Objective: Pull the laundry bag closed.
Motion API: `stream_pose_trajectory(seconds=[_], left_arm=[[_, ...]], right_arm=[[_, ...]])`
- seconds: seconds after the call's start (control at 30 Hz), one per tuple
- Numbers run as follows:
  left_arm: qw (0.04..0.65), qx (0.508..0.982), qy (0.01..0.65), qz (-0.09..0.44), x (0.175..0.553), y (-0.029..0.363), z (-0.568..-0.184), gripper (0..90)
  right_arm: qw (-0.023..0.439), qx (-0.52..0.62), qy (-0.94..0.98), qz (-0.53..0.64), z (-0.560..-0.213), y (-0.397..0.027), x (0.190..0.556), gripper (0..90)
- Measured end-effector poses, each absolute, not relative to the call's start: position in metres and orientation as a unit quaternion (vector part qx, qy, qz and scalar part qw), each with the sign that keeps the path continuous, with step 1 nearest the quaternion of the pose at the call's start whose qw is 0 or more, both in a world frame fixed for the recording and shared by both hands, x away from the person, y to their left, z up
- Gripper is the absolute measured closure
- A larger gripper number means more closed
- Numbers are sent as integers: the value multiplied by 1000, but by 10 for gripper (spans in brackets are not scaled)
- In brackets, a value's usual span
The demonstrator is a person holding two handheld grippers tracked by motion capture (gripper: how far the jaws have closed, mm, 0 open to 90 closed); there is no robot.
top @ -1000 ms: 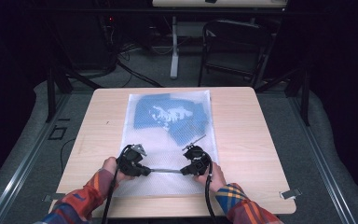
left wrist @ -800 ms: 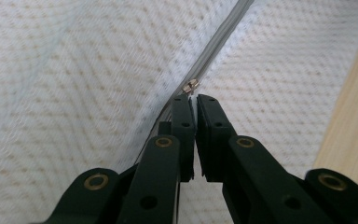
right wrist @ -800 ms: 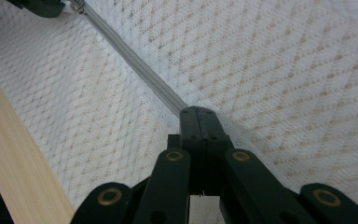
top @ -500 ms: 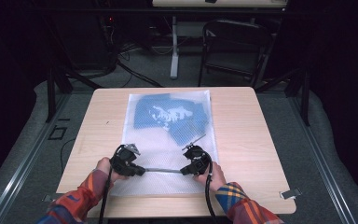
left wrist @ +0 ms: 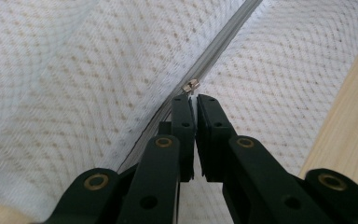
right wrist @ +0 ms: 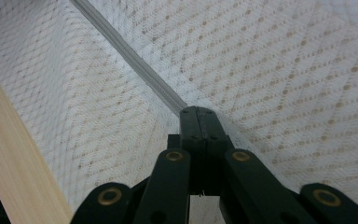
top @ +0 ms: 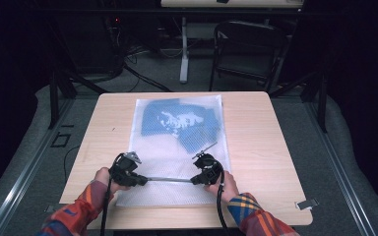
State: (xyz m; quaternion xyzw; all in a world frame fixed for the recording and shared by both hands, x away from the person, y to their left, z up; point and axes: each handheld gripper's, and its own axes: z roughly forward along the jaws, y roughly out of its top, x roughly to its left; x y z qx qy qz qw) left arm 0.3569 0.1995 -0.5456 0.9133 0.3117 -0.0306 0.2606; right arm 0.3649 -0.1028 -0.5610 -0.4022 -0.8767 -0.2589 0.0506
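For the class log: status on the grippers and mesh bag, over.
Left gripper shut on zipper pull. Right gripper shut on mesh bag. Nothing in the way.

A mesh laundry bag [top: 177,147] lies flat on the middle of the table [top: 275,147], running from the far edge toward the person's side. A folded garment [top: 177,120] sits inside its far half. Across the near half runs the zipper [top: 170,180], with the left tongs [top: 140,180] at its left end by the zipper pull [left wrist: 191,86] and the right tongs [top: 195,180] at its right end. Behind the table stands a chair [top: 246,49].
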Motion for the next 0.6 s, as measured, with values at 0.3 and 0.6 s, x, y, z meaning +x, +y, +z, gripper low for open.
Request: stream_pose_trajectory(seconds=[0.3,0.6], left_arm=[[255,913,317,-28,357,207,-545,867],[255,913,316,-32,358,208,-545,867]], right_arm=[[49,-396,-880,-256,-561,-105,366,900],[43,-397,-880,-257,-561,-105,365,900]])
